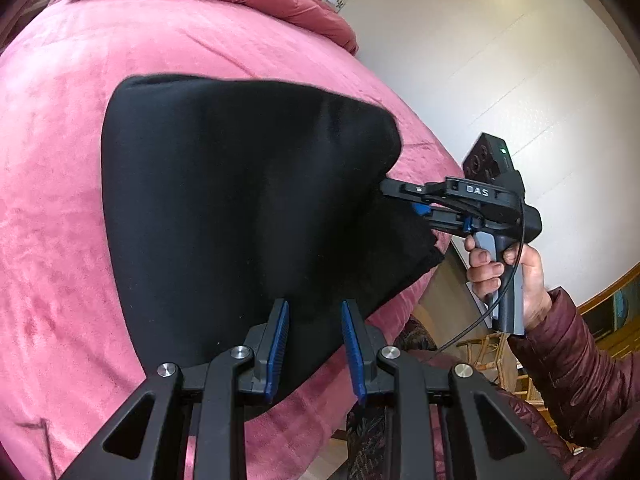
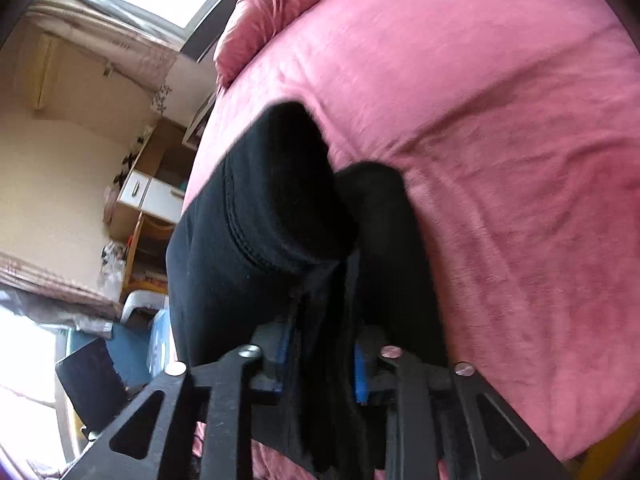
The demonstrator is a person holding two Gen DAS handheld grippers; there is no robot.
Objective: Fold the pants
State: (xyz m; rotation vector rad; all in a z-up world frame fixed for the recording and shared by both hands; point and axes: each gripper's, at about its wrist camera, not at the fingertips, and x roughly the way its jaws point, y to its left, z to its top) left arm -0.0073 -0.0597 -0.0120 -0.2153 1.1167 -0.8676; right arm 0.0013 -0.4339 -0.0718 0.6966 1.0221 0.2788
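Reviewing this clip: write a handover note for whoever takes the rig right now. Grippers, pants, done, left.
Left gripper: open, fingers apart over the near edge of the black pants, holding nothing.
Right gripper: shut on a bunched edge of the pants at their right side, cloth running between its fingers.
The pants lie on the pink bed cover, already folded into a compact shape; the right-hand part is lifted.
Left: probably lay the gripped part over or flat, release, smooth the stack.

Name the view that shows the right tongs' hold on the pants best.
Left wrist view: the right tongs are seen from the side, biting the pants edge. The right wrist view shows only black cloth bunched between the blue pads.
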